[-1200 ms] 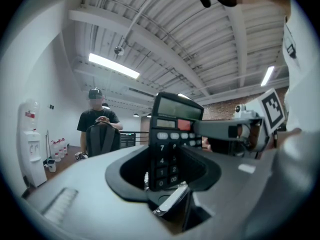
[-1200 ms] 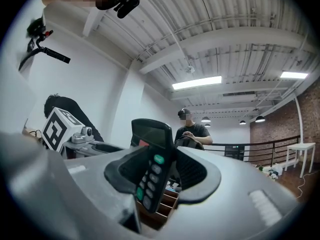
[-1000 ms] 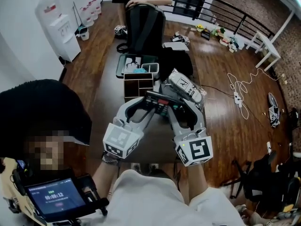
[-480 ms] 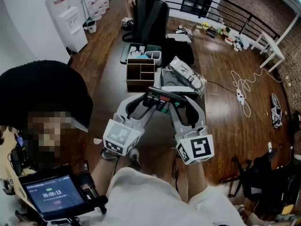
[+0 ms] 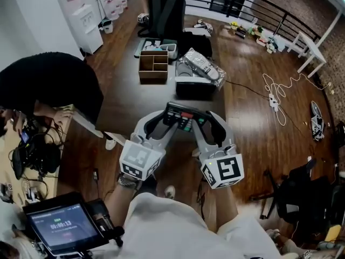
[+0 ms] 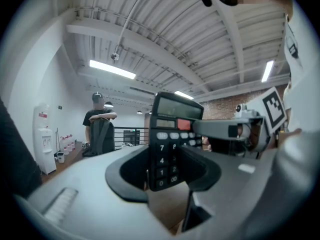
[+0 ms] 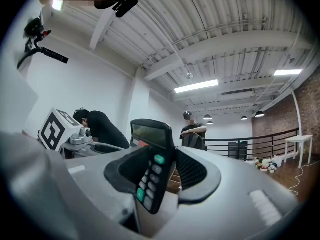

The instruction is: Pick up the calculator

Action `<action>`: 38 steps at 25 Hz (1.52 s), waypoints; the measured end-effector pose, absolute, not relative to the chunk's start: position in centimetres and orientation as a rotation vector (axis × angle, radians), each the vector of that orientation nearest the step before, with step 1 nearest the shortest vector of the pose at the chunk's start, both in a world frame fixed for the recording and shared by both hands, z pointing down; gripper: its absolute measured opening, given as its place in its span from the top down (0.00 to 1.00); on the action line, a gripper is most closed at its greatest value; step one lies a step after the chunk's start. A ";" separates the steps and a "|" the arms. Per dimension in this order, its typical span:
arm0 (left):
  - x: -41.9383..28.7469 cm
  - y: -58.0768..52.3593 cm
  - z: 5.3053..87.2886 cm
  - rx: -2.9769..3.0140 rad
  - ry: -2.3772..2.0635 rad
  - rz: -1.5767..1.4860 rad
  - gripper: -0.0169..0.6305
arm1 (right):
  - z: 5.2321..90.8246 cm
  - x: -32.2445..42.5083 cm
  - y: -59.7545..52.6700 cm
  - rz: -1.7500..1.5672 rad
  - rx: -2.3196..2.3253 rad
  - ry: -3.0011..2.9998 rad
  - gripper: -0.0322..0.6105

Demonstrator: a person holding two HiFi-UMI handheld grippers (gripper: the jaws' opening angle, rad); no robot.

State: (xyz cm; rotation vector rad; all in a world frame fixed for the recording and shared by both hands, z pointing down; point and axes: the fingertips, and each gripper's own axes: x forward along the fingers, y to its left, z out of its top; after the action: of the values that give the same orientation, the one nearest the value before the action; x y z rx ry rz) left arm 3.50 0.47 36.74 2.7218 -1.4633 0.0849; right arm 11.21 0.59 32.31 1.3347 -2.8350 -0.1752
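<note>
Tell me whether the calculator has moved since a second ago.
Yes. The calculator has drawn back, downward in the head view, away from the wooden organizer; the gap between them has clearly widened.

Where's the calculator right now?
The calculator is at the head view's centre, held by the left gripper and right gripper, over the table's near edge.

The black calculator [image 5: 184, 117] sits between the left gripper [image 5: 168, 120] and right gripper [image 5: 201, 121], before the brown wooden box [image 5: 153, 68] on the dark table [image 5: 132, 99].
</note>
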 end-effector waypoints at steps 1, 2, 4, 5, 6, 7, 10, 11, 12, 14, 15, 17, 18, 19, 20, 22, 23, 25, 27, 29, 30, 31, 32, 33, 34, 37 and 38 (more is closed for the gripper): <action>3.8 1.0 36.6 2.722 -1.466 0.087 0.69 | 32.1 11.5 1.1 -0.179 1.335 -2.838 0.68; 4.0 1.4 36.3 2.725 -1.468 0.087 0.69 | 31.9 11.8 1.6 -0.183 1.338 -2.841 0.68; 4.3 2.1 35.9 2.730 -1.473 0.090 0.69 | 31.5 12.1 2.2 -0.186 1.342 -2.849 0.68; 4.3 2.4 35.7 2.731 -1.476 0.092 0.69 | 31.4 12.1 2.5 -0.186 1.343 -2.852 0.68; 4.2 2.6 35.6 2.733 -1.479 0.094 0.69 | 31.3 12.0 2.8 -0.187 1.343 -2.854 0.68; 4.2 2.9 35.5 2.736 -1.481 0.094 0.69 | 31.3 12.0 3.0 -0.190 1.343 -2.855 0.68; 3.7 3.3 35.0 2.744 -1.487 0.090 0.69 | 30.7 11.5 3.5 -0.205 1.344 -2.863 0.68; 3.5 3.4 34.8 2.747 -1.488 0.088 0.69 | 30.5 11.3 3.7 -0.210 1.345 -2.865 0.68; 3.2 3.6 34.7 2.748 -1.489 0.086 0.69 | 30.4 11.0 3.8 -0.213 1.346 -2.866 0.68; 2.4 3.9 34.4 2.750 -1.491 0.082 0.69 | 30.2 10.2 4.1 -0.216 1.347 -2.866 0.68; 1.7 4.0 34.2 2.752 -1.493 0.078 0.69 | 30.0 9.6 4.2 -0.218 1.348 -2.866 0.68; 0.2 4.1 33.8 2.755 -1.498 0.069 0.69 | 29.6 8.0 4.3 -0.228 1.347 -2.867 0.68; -0.5 4.1 33.6 2.756 -1.500 0.065 0.69 | 29.4 7.3 4.3 -0.235 1.345 -2.867 0.68; -1.0 4.1 33.5 2.756 -1.503 0.062 0.69 | 29.3 6.9 4.3 -0.244 1.343 -2.868 0.68; -1.2 4.1 33.5 2.756 -1.505 0.059 0.69 | 29.2 6.6 4.3 -0.253 1.339 -2.868 0.68; -1.2 4.1 33.6 2.752 -1.507 0.050 0.69 | 29.1 6.6 4.4 -0.260 1.332 -2.868 0.68; -1.2 4.2 33.6 2.751 -1.508 0.047 0.69 | 29.2 6.6 4.4 -0.262 1.331 -2.868 0.68; -1.1 4.2 33.5 2.752 -1.510 0.041 0.69 | 29.1 6.6 4.4 -0.270 1.330 -2.867 0.68; -1.2 4.2 33.4 2.753 -1.512 0.036 0.69 | 29.0 6.5 4.4 -0.278 1.329 -2.867 0.68; -1.2 4.2 33.5 2.752 -1.513 0.035 0.69 | 29.0 6.5 4.5 -0.278 1.329 -2.864 0.69; -1.2 4.2 33.5 2.751 -1.512 0.036 0.69 | 29.1 6.5 4.5 -0.277 1.331 -2.862 0.69; -1.2 4.2 33.6 2.750 -1.511 0.038 0.69 | 29.1 6.5 4.5 -0.276 1.331 -2.861 0.69; -1.2 4.2 33.6 2.750 -1.511 0.039 0.69 | 29.2 6.5 4.5 -0.276 1.330 -2.860 0.69; -1.2 4.2 33.6 2.750 -1.510 0.039 0.69 | 29.1 6.5 4.5 -0.277 1.328 -2.859 0.69; -1.2 4.2 33.6 2.750 -1.510 0.039 0.69 | 29.1 6.5 4.5 -0.276 1.329 -2.859 0.69; -1.1 4.2 33.6 2.753 -1.509 0.041 0.69 | 29.2 6.7 4.5 -0.275 1.337 -2.857 0.69; -1.0 4.2 33.5 2.755 -1.508 0.041 0.69 | 29.1 6.7 4.5 -0.276 1.339 -2.857 0.69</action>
State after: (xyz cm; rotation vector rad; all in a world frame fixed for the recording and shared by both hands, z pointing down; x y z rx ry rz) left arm -1.02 4.18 33.54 2.7548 -1.5081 0.0409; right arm 6.71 4.52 29.14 1.3393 -2.8571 -0.2759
